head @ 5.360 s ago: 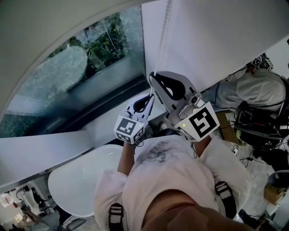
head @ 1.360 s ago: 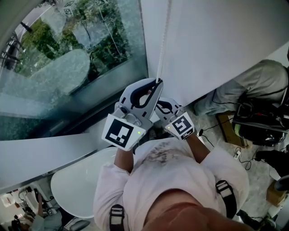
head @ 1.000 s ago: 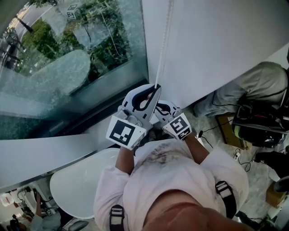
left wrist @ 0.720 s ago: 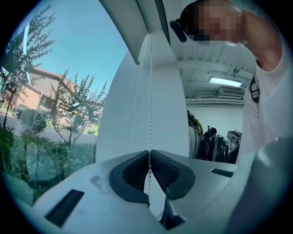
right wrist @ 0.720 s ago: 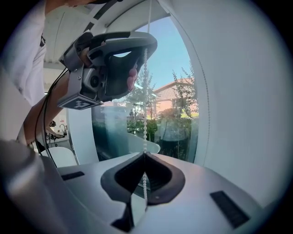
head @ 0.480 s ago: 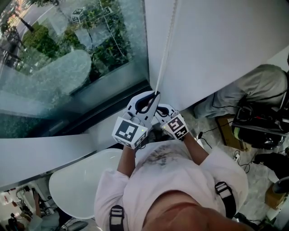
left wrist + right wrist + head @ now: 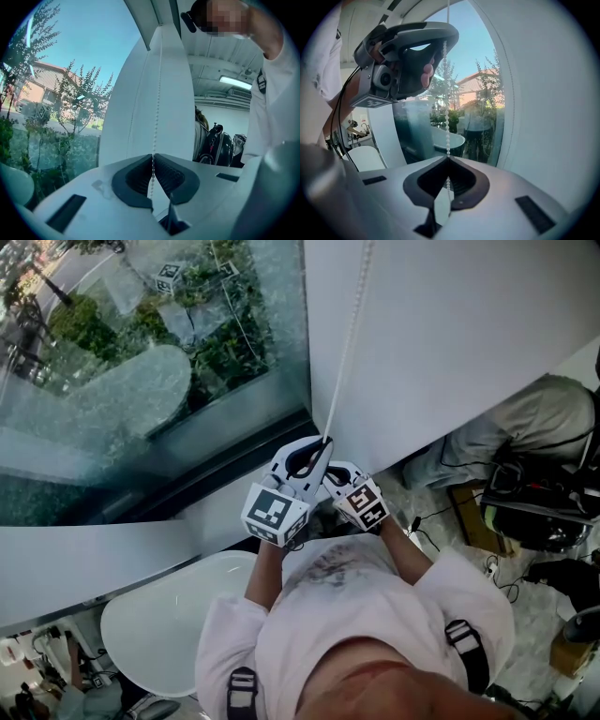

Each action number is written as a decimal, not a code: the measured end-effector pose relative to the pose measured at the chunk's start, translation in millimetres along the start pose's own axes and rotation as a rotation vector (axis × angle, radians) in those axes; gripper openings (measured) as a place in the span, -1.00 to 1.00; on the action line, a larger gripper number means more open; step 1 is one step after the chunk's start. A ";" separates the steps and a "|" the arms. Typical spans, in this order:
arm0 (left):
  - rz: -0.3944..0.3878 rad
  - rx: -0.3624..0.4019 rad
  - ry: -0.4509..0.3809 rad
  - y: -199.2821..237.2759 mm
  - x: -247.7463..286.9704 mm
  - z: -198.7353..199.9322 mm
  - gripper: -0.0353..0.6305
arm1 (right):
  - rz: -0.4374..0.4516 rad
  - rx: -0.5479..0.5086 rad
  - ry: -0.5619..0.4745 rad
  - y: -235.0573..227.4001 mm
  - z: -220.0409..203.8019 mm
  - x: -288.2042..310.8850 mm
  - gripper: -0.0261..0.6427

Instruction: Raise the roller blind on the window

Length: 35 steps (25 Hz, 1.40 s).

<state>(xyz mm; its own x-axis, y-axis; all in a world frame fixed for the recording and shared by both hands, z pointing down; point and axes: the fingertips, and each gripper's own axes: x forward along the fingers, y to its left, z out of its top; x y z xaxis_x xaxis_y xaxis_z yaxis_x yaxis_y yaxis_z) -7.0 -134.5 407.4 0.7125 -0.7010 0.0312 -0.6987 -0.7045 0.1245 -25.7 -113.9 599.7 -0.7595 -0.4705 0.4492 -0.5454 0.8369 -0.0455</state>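
Left gripper [image 7: 322,444] and right gripper [image 7: 331,478] meet on the bead chain [image 7: 348,341] beside the window [image 7: 141,381]

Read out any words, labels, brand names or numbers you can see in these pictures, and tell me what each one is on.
No readable words or numbers anywhere.
Left marker cube: black-and-white square pattern, not letters.
Right marker cube: same kind of pattern.
Marker seen at the window glass: pattern only.
Bead chain and blind: no print.
Clutter at lower left: too small to read.
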 end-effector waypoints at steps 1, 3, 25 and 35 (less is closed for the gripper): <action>0.000 -0.003 0.008 0.2 0.2 -3.7 -0.85 | -0.002 0.000 0.013 -0.6 -4.6 0.7 -0.74; 0.002 -0.010 0.028 0.7 0.7 -12.1 -0.85 | -0.001 0.005 0.037 -0.5 -11.8 1.6 -0.74; 0.026 -0.038 0.040 7.2 -11.6 -36.8 -0.84 | 0.039 0.076 -0.094 11.2 2.9 -29.0 -0.64; 0.023 -0.029 0.040 5.8 -11.6 -38.7 -0.84 | -0.004 -0.022 -0.380 -0.6 164.2 -112.9 -0.50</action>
<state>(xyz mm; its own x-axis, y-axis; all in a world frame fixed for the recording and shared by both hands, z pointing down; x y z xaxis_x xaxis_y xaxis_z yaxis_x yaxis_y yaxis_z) -16.8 -126.2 446.1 0.6988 -0.7115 0.0737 -0.7130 -0.6845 0.1519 2.1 -107.2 402.5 -0.8370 -0.5403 0.0864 -0.5439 0.8388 -0.0237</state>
